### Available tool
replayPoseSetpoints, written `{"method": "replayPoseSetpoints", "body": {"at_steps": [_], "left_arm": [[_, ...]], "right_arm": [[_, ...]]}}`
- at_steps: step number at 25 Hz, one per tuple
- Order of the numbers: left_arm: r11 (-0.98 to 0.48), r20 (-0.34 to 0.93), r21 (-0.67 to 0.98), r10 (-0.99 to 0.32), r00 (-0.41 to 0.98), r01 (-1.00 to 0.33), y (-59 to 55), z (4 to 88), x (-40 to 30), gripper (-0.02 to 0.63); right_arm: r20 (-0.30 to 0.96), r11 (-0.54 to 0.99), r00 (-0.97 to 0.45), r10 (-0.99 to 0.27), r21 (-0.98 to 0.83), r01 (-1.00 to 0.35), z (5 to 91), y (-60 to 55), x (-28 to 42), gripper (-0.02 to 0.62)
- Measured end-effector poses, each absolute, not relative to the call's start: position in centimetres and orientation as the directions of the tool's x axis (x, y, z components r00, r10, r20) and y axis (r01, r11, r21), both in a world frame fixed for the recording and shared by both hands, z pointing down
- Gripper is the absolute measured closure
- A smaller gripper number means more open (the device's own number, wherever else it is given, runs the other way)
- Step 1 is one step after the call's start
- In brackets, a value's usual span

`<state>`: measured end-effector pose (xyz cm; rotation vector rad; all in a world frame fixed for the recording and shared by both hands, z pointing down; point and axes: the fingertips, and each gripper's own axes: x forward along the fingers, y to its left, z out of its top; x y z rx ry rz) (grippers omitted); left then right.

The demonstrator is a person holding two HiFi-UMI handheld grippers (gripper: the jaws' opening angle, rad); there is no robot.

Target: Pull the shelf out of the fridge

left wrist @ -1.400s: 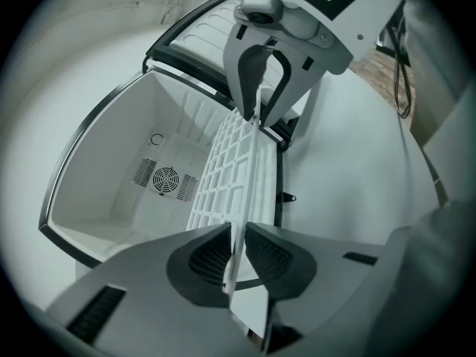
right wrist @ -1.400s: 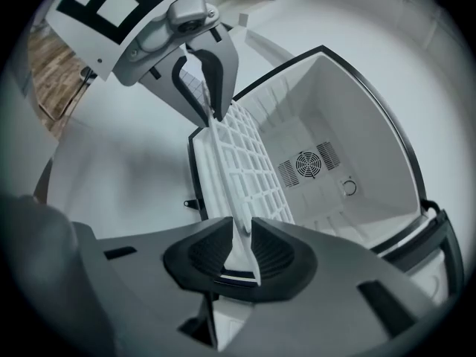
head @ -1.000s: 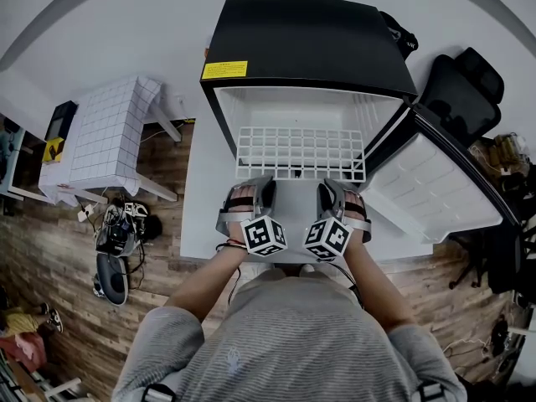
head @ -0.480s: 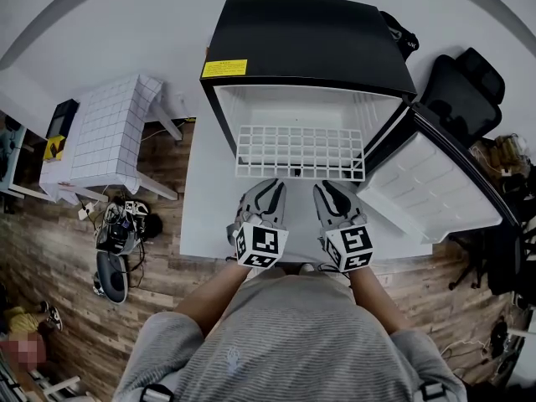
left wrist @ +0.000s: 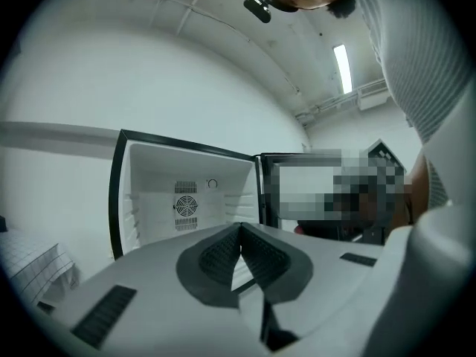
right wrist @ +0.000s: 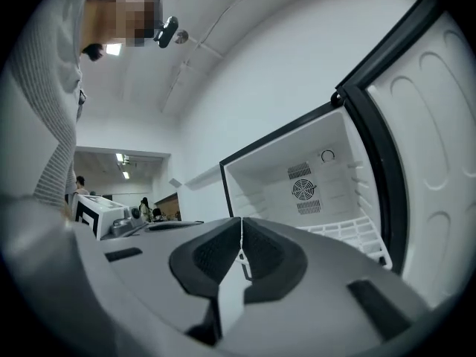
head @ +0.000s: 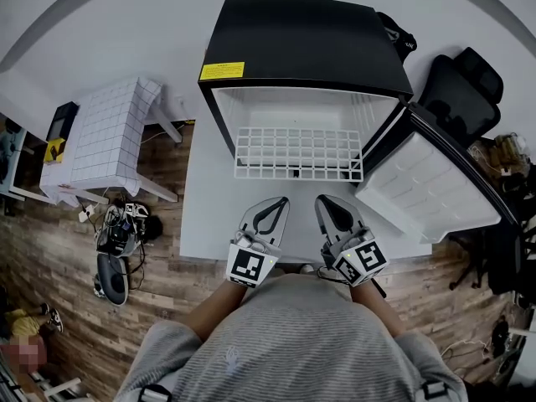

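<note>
The shelf [head: 297, 153], a white wire grid, sits low in the open fridge [head: 310, 40], its front bar at the mouth of the cabinet or just past it, over the white table [head: 201, 216]. It looks light and stiff, and its coating is probably slick. It appears to ride on ledges in the side walls, so an uneven pull would likely jam it. The sound place to grip is the front bar, one gripper on each side of the middle, drawing straight and level. The left gripper [head: 276, 202] and right gripper [head: 327, 203] point at the shelf and stand near it but apart from it. Both sets of jaws have just been closing, and the pads now meet with nothing between them. The head view alone shows that gap, the full grid and the door [head: 435, 182] swung wide to the right. The right gripper view shows the shelf [right wrist: 357, 233] lying inside against the side wall, and a fan [right wrist: 303, 190] on the back wall. In the left gripper view the left gripper [left wrist: 239, 229] hides nearly all of the shelf.
</note>
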<state>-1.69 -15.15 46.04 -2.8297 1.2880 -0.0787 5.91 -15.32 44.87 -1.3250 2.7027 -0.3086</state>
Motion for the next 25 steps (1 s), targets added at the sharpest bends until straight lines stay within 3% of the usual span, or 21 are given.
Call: {"method": "replayPoseSetpoints", "body": {"at_steps": [25], "left_arm": [[-0.697, 0.064, -0.036, -0.717, 0.694, -0.717, -13.7, 46.6, -0.1, 0.595]], "right_arm": [[0.044, 0.590, -0.601, -0.798, -0.145, -0.794, 45.2, -14.2, 6.5, 0.583]]}}
